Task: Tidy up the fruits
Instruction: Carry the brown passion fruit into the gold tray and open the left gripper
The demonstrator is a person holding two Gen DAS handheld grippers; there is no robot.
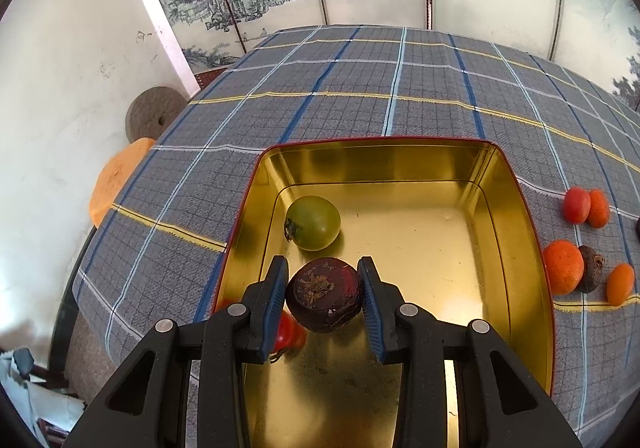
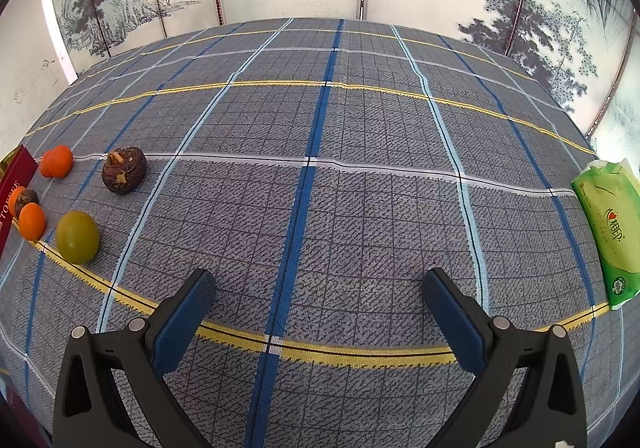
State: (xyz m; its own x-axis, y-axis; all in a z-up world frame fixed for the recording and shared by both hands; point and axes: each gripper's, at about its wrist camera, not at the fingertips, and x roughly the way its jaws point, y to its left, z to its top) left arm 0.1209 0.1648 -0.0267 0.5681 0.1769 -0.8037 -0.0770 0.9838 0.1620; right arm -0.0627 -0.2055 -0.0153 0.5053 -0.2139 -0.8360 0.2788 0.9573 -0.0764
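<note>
In the left wrist view my left gripper [image 1: 323, 280] is shut on a dark purple fruit [image 1: 325, 295] and holds it over the gold tin [image 1: 532, 232]. A green fruit [image 1: 313, 222] lies in the tin's far left corner, and a red fruit [image 1: 289, 332] shows under my left finger. Orange fruits [image 1: 563, 266] and a dark fruit [image 1: 591, 268] lie on the cloth right of the tin. In the right wrist view my right gripper [image 2: 320, 288] is open and empty over the plaid cloth. A green fruit [image 2: 77, 236], a dark fruit [image 2: 123, 169] and orange fruits [image 2: 57, 161] lie to its left.
The tin's red outer wall [image 2: 14, 175] shows at the left edge of the right wrist view. A green tissue pack [image 2: 610, 224] lies at the table's right edge. An orange stool [image 1: 116, 177] and a grey stone disc [image 1: 154, 115] stand beyond the table's left edge. A painted screen stands behind.
</note>
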